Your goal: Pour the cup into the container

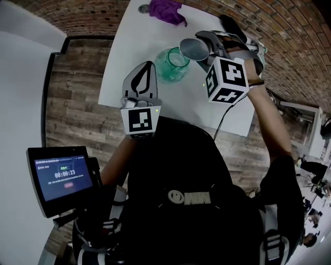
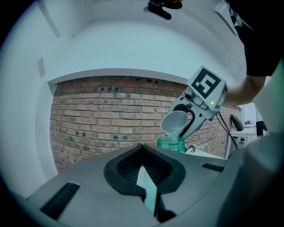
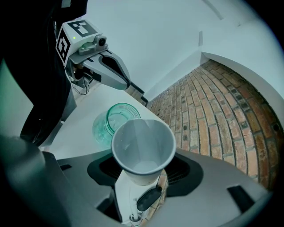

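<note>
Tipping is the step I judge to be in hand: the right gripper [image 1: 204, 49] has its jaws spread wide around the body of a white paper cup [image 3: 143, 148], pads pressed on its sides, and it carries the cup in the air, tilted with its lip just above the mouth of the green glass jar [image 1: 172, 64] that stands on the white bench [image 1: 134, 36]. I see no stream between the lip and the jar, and the inside of the cup looks pale and nearly bare, so I cannot tell how much is left in it. The left gripper [image 1: 145, 70] hangs near the jar on its other side, roughly level, with its jaws closed together on nothing, clear of the glass. The next move, as I read it, calls for a steeper tilt with the lip held over the opening, which is not much wider than the cup's own rim, so a small drift sideways could spill onto the bench. The bench top is plain and white, with a purple cloth [image 1: 166, 11] bunched at its far end, well apart from the jar. Around it are a wooden plank floor [image 1: 77, 103], a brick wall [image 2: 102, 115] and white wall above that, and a small screen [image 1: 62, 178] showing a timer sits at my lower left.
</note>
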`<state>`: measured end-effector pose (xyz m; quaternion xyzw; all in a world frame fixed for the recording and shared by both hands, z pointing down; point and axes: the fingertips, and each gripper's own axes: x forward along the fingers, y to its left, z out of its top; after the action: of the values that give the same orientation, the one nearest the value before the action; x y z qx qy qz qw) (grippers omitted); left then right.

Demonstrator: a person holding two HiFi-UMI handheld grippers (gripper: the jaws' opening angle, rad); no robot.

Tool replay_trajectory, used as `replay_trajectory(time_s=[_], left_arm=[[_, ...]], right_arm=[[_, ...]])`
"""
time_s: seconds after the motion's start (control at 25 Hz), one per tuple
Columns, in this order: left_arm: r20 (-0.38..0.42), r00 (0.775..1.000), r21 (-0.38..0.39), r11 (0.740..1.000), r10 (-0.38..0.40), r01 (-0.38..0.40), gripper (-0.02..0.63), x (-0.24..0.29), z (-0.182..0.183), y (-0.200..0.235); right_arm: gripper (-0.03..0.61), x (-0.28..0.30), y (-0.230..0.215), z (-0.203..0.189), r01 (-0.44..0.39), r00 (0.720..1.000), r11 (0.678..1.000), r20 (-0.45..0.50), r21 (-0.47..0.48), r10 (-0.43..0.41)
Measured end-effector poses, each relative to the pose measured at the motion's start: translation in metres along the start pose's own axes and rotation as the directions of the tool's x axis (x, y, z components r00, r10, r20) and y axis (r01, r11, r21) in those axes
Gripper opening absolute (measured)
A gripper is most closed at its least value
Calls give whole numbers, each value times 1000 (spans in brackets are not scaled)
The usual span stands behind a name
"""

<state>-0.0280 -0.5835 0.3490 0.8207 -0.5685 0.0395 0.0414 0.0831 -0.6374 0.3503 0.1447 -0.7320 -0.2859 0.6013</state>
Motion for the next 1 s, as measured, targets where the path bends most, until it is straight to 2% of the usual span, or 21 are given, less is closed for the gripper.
replay_trajectory(time_s=[1.0], left_arm=[[9, 1000, -4, 1000, -3, 3, -2, 3, 4, -2]], right_arm=[[268, -1, -1, 2, 8, 1000, 999, -20, -49, -9]])
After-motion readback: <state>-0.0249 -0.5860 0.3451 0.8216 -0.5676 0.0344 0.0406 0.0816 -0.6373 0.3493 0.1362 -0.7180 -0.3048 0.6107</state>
